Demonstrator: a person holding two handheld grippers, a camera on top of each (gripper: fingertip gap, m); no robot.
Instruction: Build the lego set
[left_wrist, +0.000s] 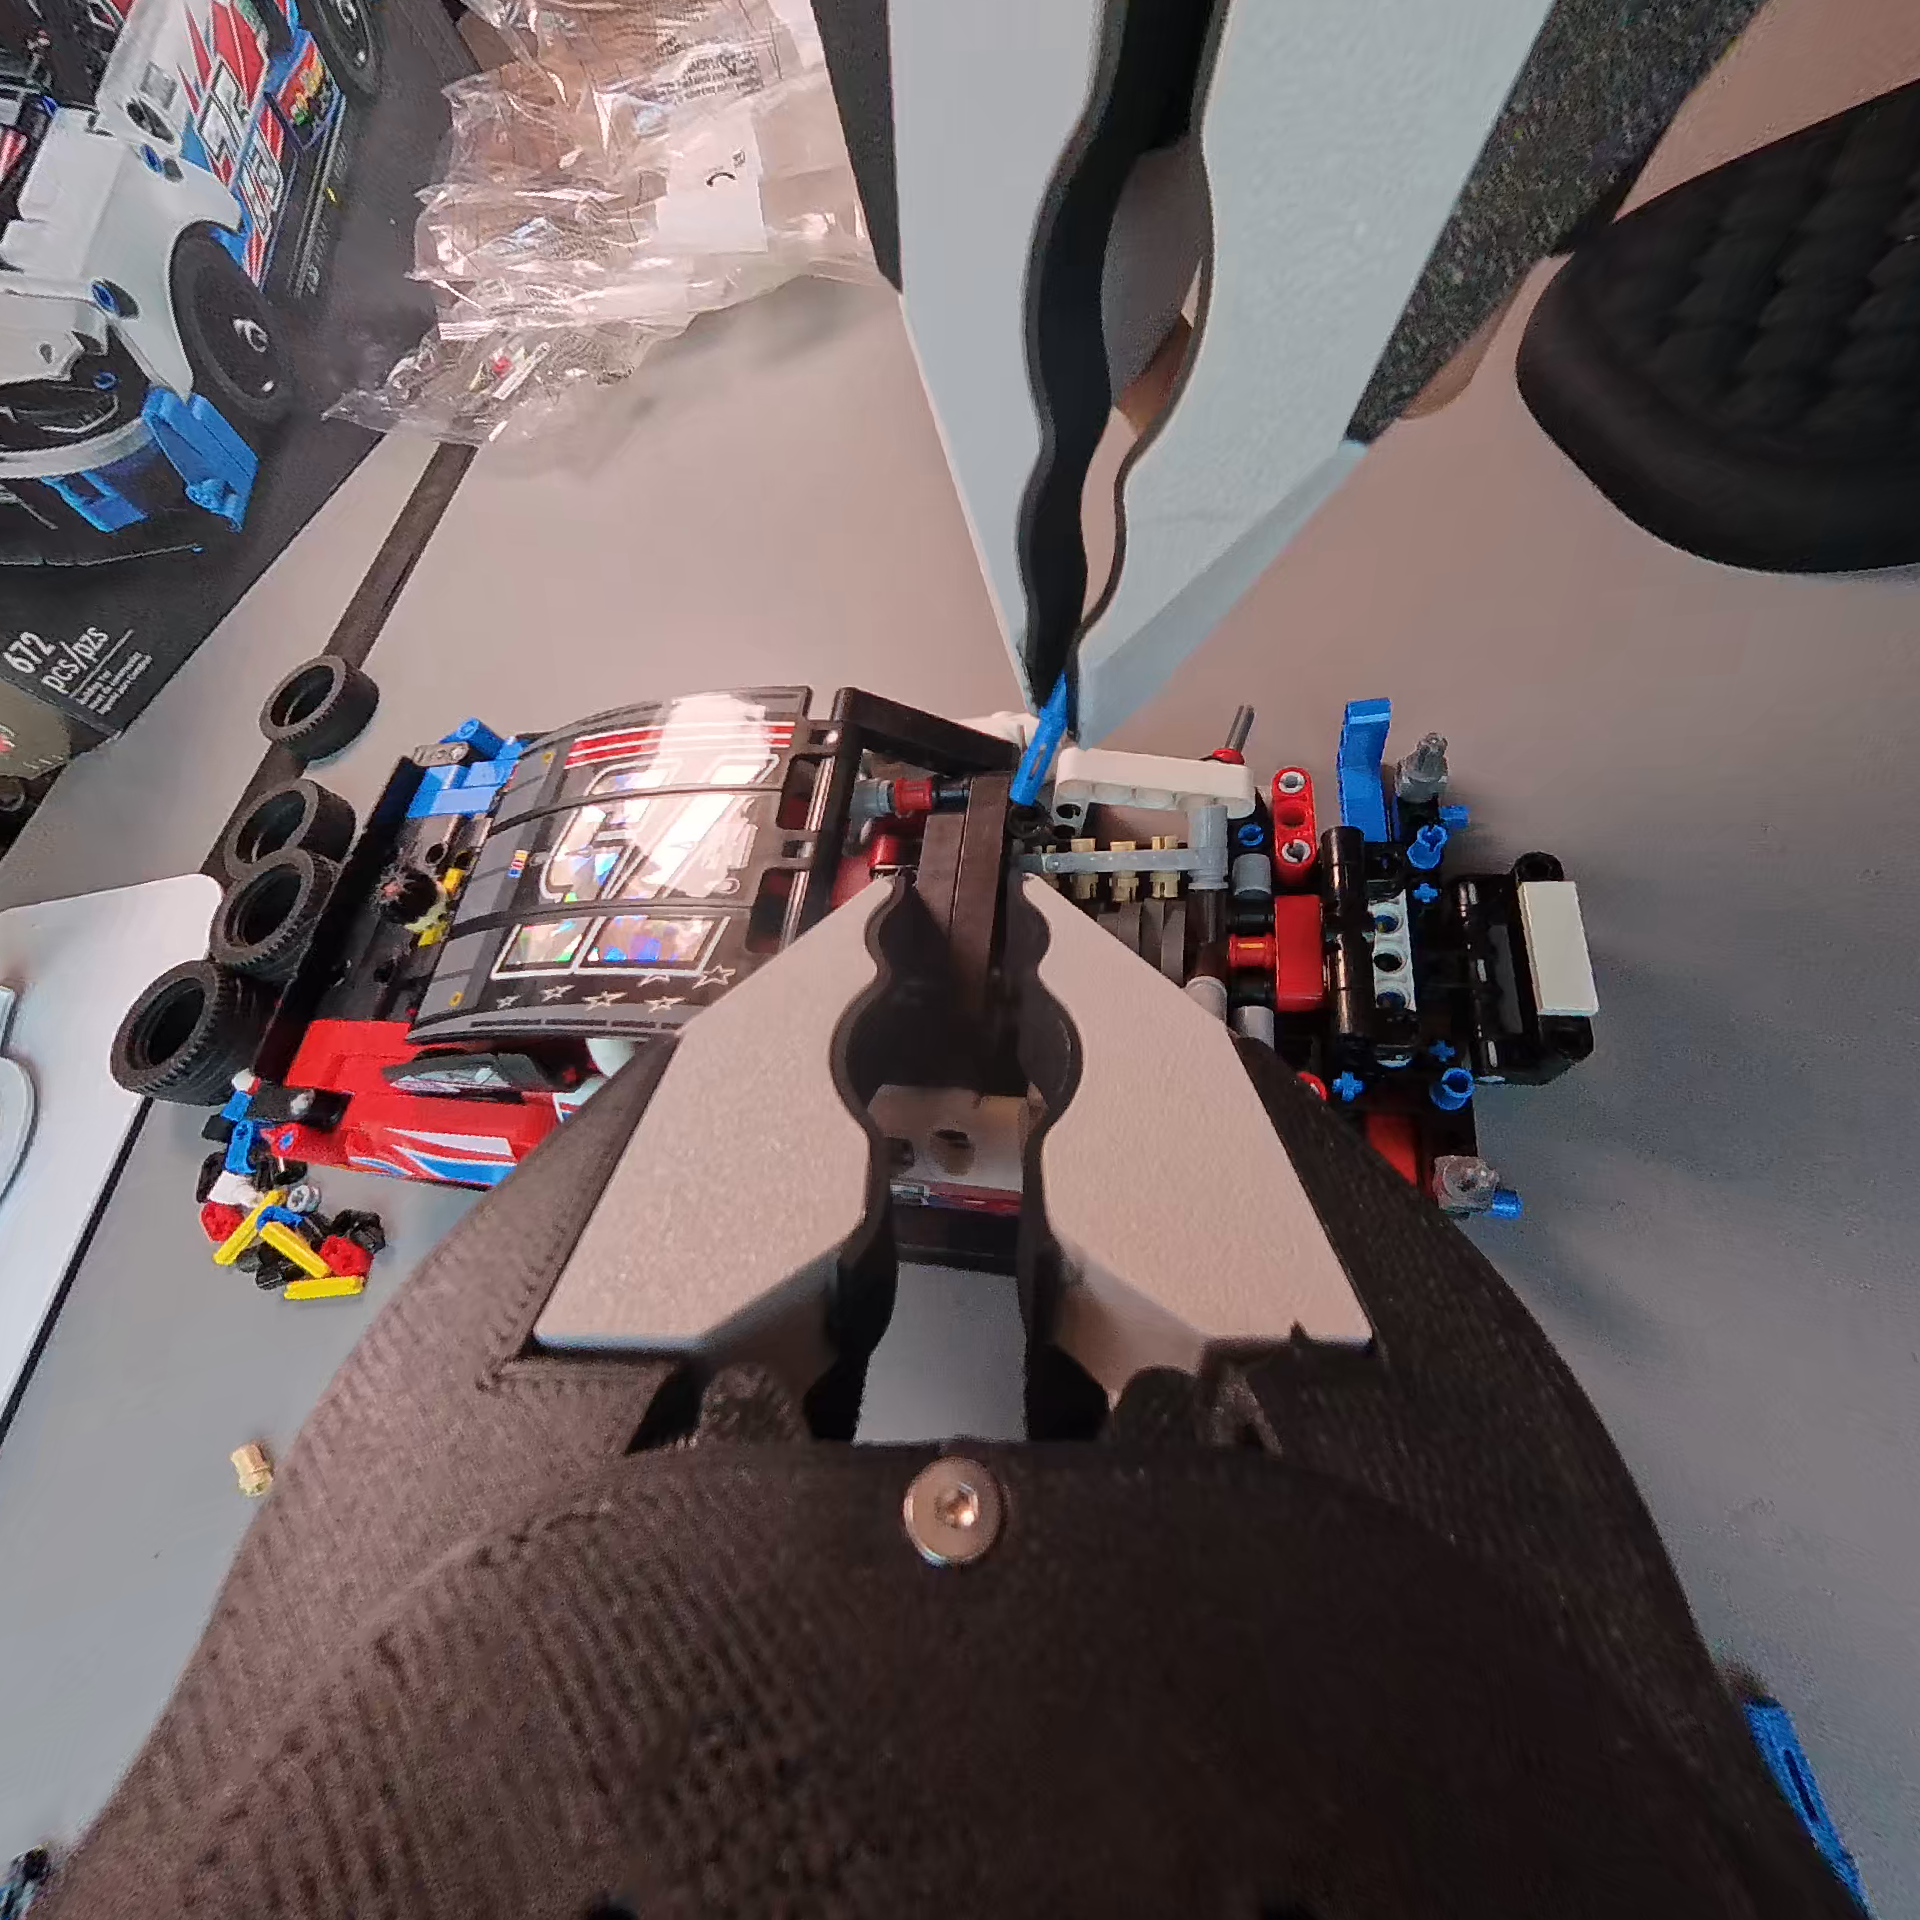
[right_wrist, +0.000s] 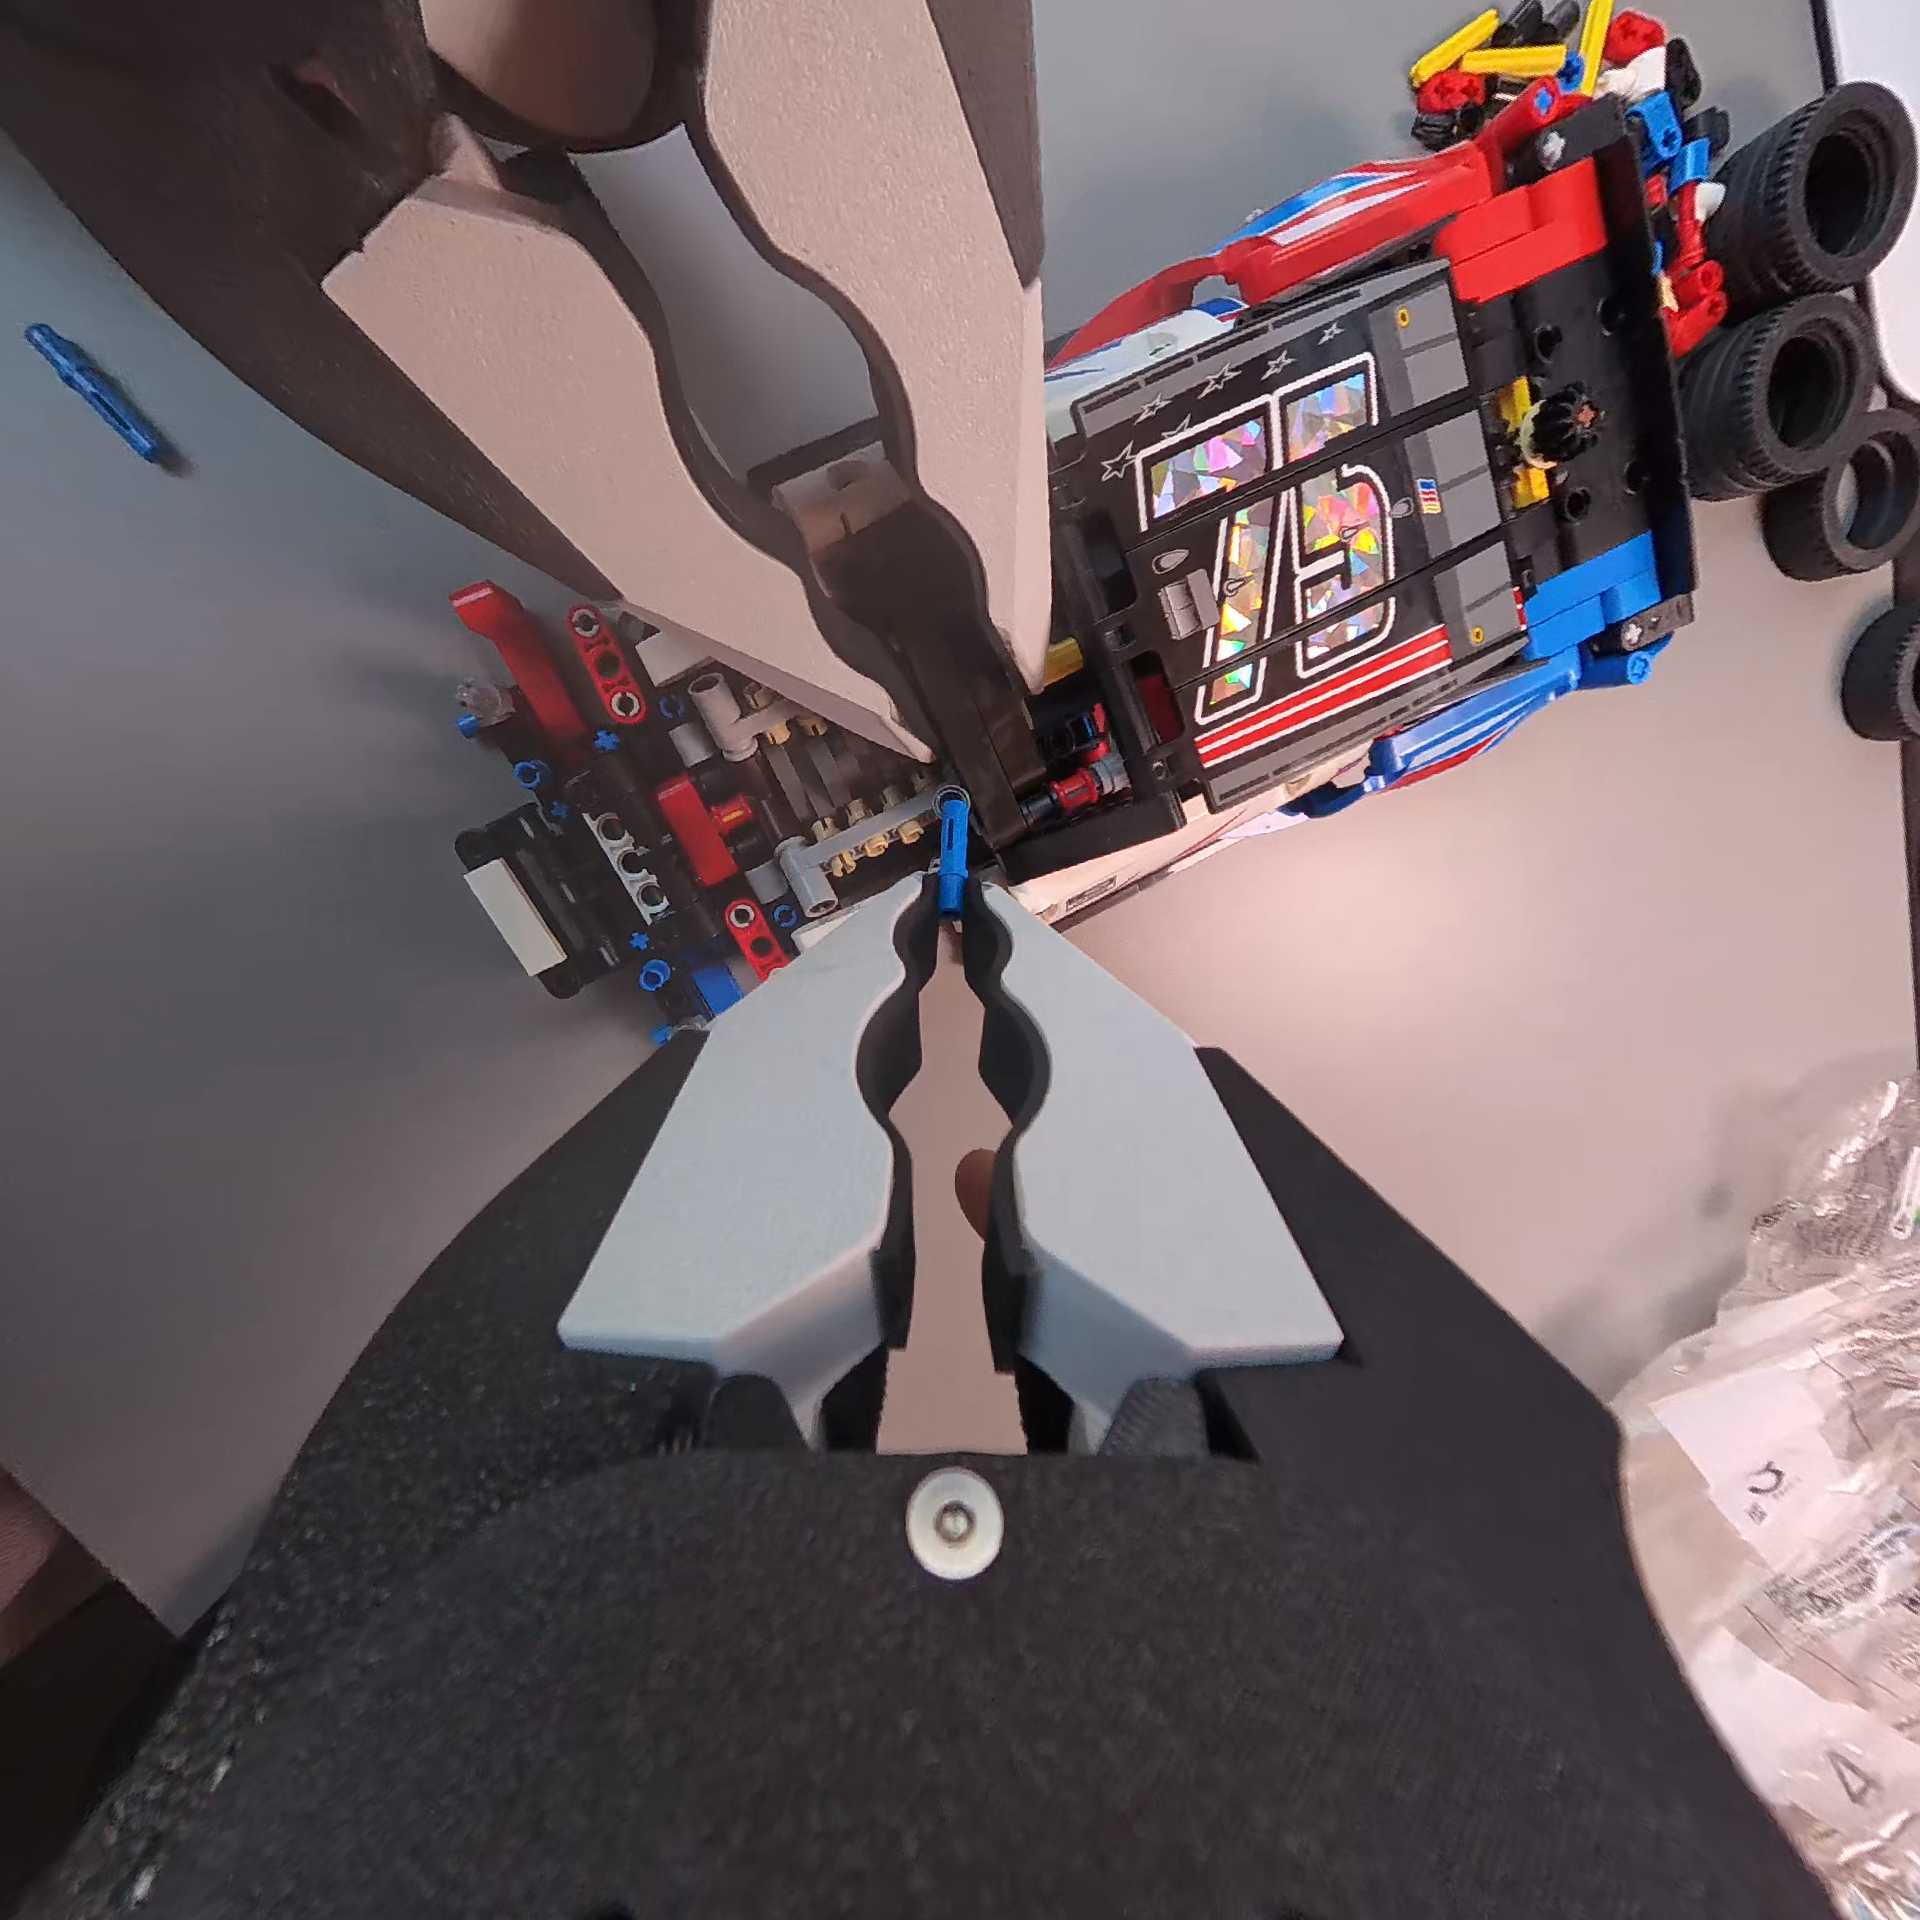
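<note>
A hobby or lab workspace: a plain grey bench carrying a toy-set box, emptied clear plastic bags, loose tyres.

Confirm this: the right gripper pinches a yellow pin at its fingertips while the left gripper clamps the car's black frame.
Wrong colour. The pin in the right gripper is blue, as the right wrist view shows. The left gripper does clamp the car's black frame.

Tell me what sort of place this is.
Probably a plain desk or worktable set up for a toy build: a pale grey tabletop, the set's printed box, emptied clear parts bags and loose black tyres beside the half-built car.
</note>
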